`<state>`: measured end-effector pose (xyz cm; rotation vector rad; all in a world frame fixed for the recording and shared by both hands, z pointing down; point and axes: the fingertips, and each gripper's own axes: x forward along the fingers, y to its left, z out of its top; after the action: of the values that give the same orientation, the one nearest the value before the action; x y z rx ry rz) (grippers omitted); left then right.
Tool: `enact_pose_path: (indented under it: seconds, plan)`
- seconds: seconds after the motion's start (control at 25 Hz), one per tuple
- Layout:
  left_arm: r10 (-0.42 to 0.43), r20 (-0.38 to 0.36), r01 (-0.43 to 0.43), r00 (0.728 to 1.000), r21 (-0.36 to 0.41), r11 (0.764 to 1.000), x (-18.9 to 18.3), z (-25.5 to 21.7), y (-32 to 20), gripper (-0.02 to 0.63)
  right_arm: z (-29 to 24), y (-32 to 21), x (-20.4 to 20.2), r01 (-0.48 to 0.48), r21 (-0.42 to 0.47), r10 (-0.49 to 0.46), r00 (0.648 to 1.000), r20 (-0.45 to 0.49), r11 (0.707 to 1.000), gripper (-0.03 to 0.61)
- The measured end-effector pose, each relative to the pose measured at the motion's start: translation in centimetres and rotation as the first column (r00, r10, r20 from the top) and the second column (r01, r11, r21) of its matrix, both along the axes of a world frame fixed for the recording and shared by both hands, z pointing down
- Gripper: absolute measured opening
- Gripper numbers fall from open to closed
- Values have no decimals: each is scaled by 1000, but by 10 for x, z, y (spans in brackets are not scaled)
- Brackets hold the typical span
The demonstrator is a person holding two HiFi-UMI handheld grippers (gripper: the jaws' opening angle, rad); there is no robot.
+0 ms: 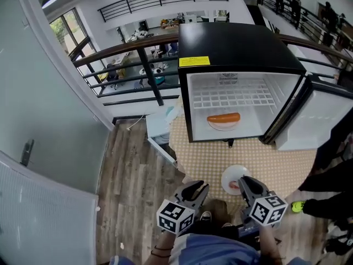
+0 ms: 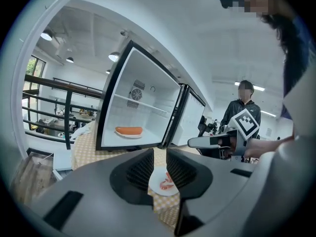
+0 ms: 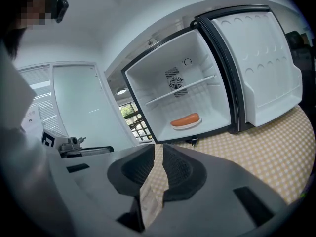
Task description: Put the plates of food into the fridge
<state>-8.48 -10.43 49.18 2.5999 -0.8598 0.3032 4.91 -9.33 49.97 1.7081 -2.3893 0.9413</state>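
Lifting the white plate [image 1: 236, 180] off the worktop [image 1: 281, 164] looks like the step in hand, and it calls for a careful approach from both sides.

The left claw [image 1: 197, 187] hovers just left of the plate. Its jaws stand a narrow gap apart with nothing between them, and its own view shows the plate through that gap, further off and not gripped. It would do well to widen a little, drop to rim height and slip one jaw under the lip. That way the pads pinch the rim instead of pushing the plate along the checked cloth.

The right claw [image 1: 246, 182] sits just beside the plate's right edge, its jaws also narrowly apart and empty. It could take the opposite rim or steady the load. The plate should be kept level, since the food seems to lie loose on it.

The fridge [image 1: 237, 46] stands at the far end of the worktop with its door [image 1: 320, 120] swung open to the right. The carry should go forward and in over the sill without clipping what is inside.

The plate is small, round and white with a shallow rim. The reddish food [image 1: 234, 185] on it is curled and too small to name. A second plate [image 1: 223, 124] of the same kind rests on the fridge floor, bearing an orange-red sausage [image 1: 223, 117] laid crosswise.
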Motion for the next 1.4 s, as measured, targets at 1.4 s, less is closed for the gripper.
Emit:
enact_pose_path:
  seconds: [1.4]
  plan:
    - [67, 179, -53, 982, -81, 995, 83, 77, 66, 43, 69, 63, 99, 82, -111, -87, 996, -37, 990, 64]
